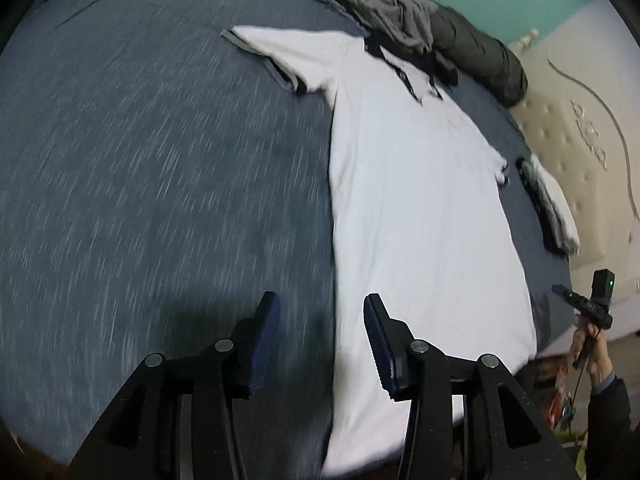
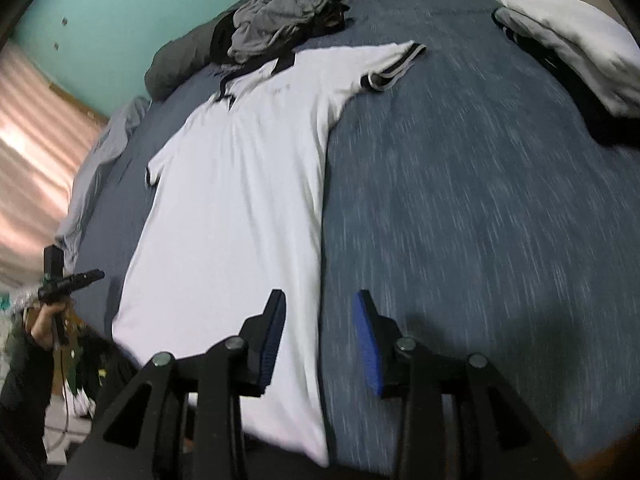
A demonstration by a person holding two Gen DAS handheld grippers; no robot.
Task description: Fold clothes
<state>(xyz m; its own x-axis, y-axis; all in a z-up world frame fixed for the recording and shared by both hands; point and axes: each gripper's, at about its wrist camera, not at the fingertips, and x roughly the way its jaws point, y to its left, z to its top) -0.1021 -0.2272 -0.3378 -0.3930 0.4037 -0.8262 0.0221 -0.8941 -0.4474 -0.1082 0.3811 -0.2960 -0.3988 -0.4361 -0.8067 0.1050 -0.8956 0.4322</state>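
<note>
Left wrist view: left gripper (image 1: 322,340) hangs w/ jaws apart, nothing between them, over the near hem corner of the white polo shirt (image 1: 420,208), which lies flat, collar far, on the blue-grey bedsheet (image 1: 160,200). Risk, prob.: thin soft knit could bunch if one corner gets pinched alone. Right wrist view: right gripper (image 2: 318,342) also agape, empty, above the shirt's other hem corner; dark-banded sleeve (image 2: 384,68) spread out. Folded stack (image 2: 572,40) and crumpled grey pile (image 2: 276,20) sit apart; a sloppy fold could skew the edges.
</note>
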